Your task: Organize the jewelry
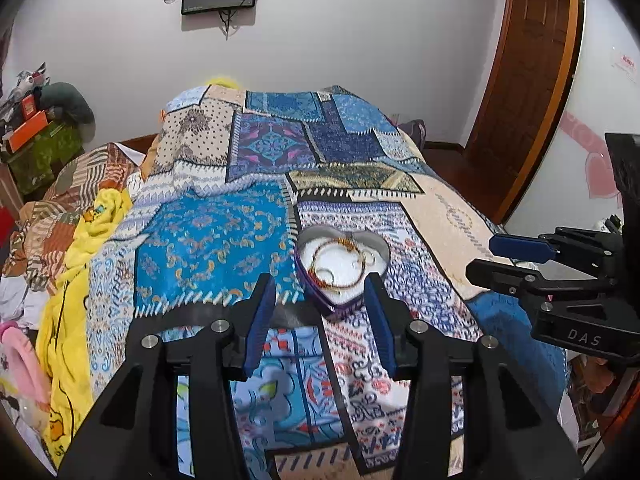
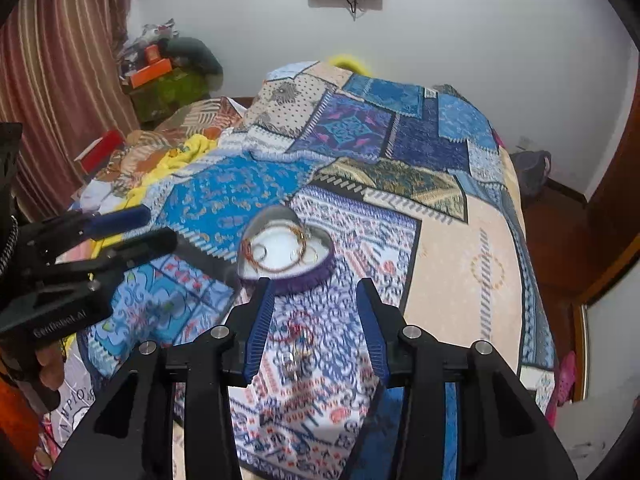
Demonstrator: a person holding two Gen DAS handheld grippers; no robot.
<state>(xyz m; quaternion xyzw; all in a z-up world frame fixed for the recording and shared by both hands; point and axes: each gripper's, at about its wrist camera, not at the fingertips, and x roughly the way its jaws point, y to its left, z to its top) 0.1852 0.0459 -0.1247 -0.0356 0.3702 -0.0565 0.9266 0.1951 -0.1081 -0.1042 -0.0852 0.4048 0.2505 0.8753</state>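
Heart-shaped purple jewelry box with white lining [image 1: 343, 276] lying on a patchwork blue-patterned bedspread [image 1: 216, 248], with both tongs hovering near it.

The left tongs [image 1: 320, 292] are standing open, empty, their blue-padded fingers flanking the box's near tip. The right tongs [image 2: 314, 294] are likewise gaping wide and holding nothing, just short of the box [image 2: 286, 254]. Inside the box, a large gold bangle [image 1: 340, 266] and thinner gold rings are lying on the lining. Between the right fingers, loose pieces are resting on the bedspread: a thin red string bracelet [image 2: 294, 326] and what appear to be small silvery and gold items [image 2: 296, 362], blurred.
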